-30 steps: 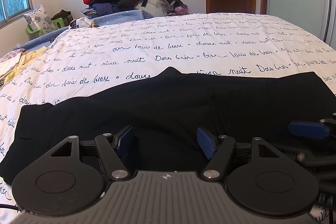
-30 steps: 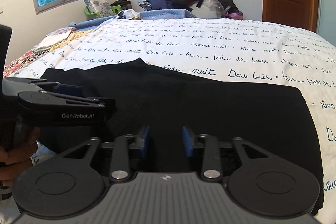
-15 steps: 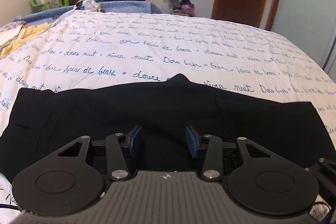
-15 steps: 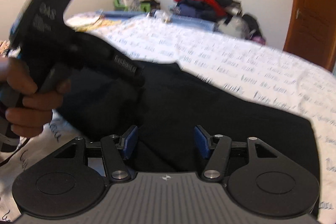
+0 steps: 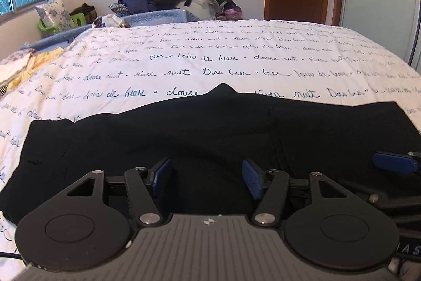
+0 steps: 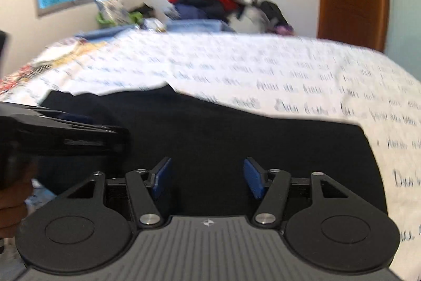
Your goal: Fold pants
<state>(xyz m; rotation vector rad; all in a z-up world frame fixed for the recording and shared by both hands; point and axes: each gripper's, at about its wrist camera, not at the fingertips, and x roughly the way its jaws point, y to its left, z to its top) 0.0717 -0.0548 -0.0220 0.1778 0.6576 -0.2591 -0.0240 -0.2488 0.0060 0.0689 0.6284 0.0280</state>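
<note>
Both pairs of jaws are opening now, wider apart than a moment ago, and nothing is being pinched between either pair: the left gripper (image 5: 206,179) is hanging over the black fabric pants (image 5: 210,133) with its blue pads clear of the cloth, and the right gripper (image 6: 208,181) is doing the same just beside it. Since the previous half second the right view is swinging back from a tilted look at the left tool, which is now lying low at the left edge as a dark blurred shape, with part of the person's hand (image 6: 13,204) showing under it. The pants are lying flat across the near edge of the white bedspread with blue handwriting (image 5: 210,57), spread as a wide, already doubled-looking band, so I judge the grippers are letting go and readying for the next fold rather than carrying cloth. Much is staying hard to read: the black fabric is swallowing its own seams and layers, so how many folds are in it I cannot tell; its near edge is hidden under both tool bodies; the right view is smeared by motion; and only one blue pad of the right tool is showing at the edge of the left view.
</note>
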